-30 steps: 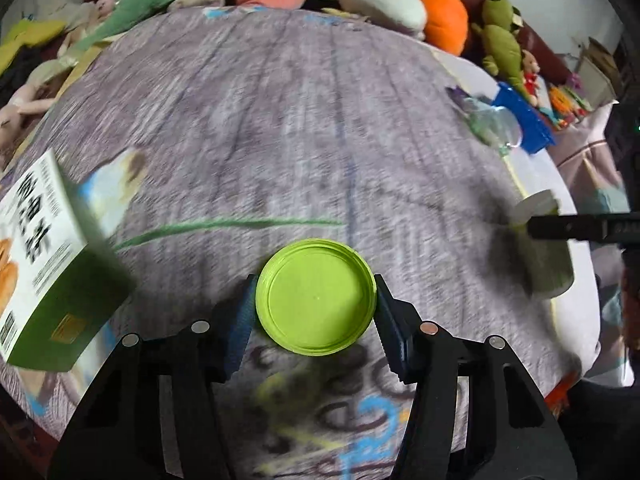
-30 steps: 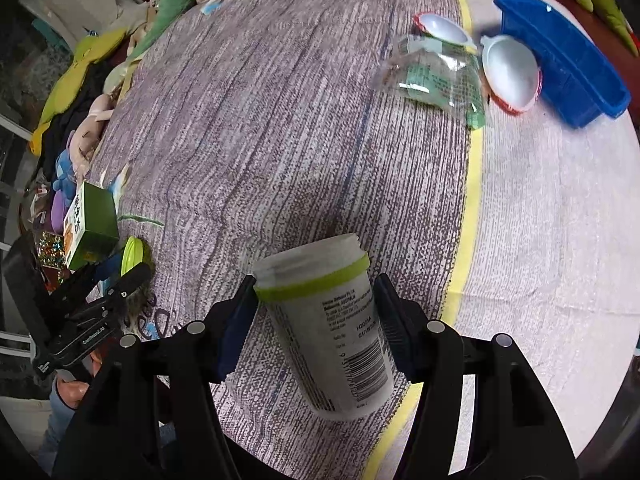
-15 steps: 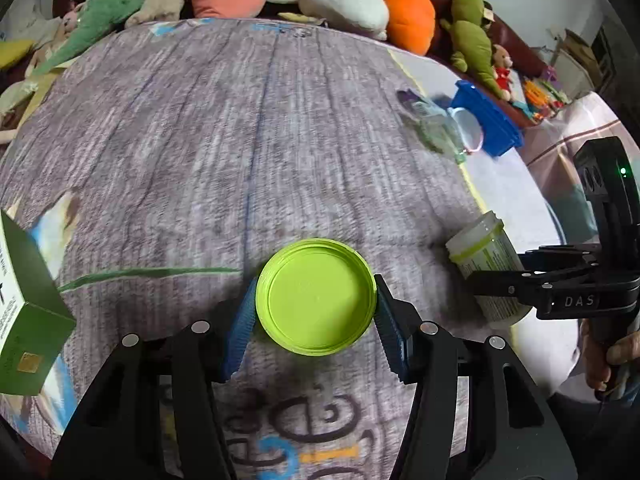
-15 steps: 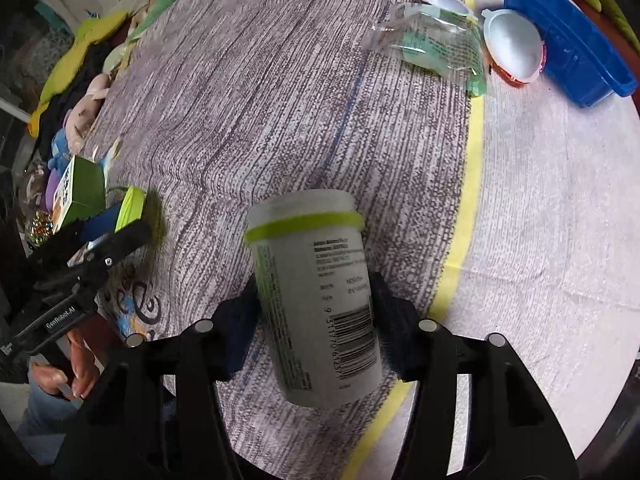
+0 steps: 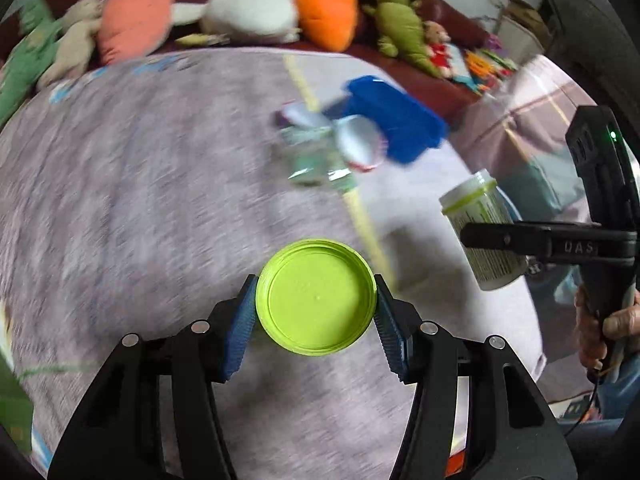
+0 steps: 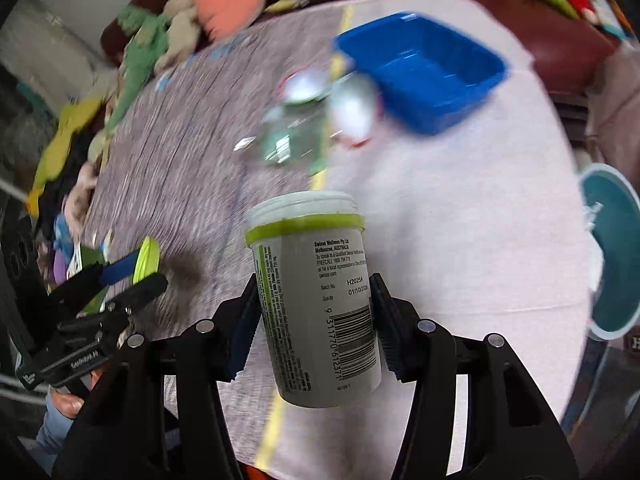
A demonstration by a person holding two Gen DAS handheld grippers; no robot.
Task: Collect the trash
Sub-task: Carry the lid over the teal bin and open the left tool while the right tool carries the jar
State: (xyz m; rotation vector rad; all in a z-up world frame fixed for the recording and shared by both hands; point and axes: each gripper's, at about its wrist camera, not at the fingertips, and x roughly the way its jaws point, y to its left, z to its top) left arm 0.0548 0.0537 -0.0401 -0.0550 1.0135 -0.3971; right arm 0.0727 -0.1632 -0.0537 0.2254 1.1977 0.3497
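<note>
Carrying one piece of rubbish in each tool, the person has both loads lifted clear of the bed. The left gripper [image 5: 316, 306] is clamped across the rim of a lime-green lid [image 5: 316, 297], its blue pads pressing on opposite edges so the disc sits flat and face-up between them; gripping across the width looks like the only sure way to hold something so thin. The right gripper [image 6: 314, 320] squeezes the white jar [image 6: 316, 304] round its lower body, mouth upward and slightly tilted, the green band and printed label showing; its jaws have just been closing on the jar, tightening the grip. Ahead on the grey bedspread [image 5: 140, 184] lie a crumpled clear plastic bottle [image 6: 294, 136] and two round foil-like lids [image 6: 352, 112], touching one another and just beside a blue tub [image 6: 424, 68]. The tub sits open and looks empty, so I take it for the collecting bin, with both hands bringing lid and jar toward it. A teal bin [image 6: 616, 248] stands off the bed's right edge and could equally be the target; I cannot say which. Soft toys [image 5: 256, 12] line the far side.
</note>
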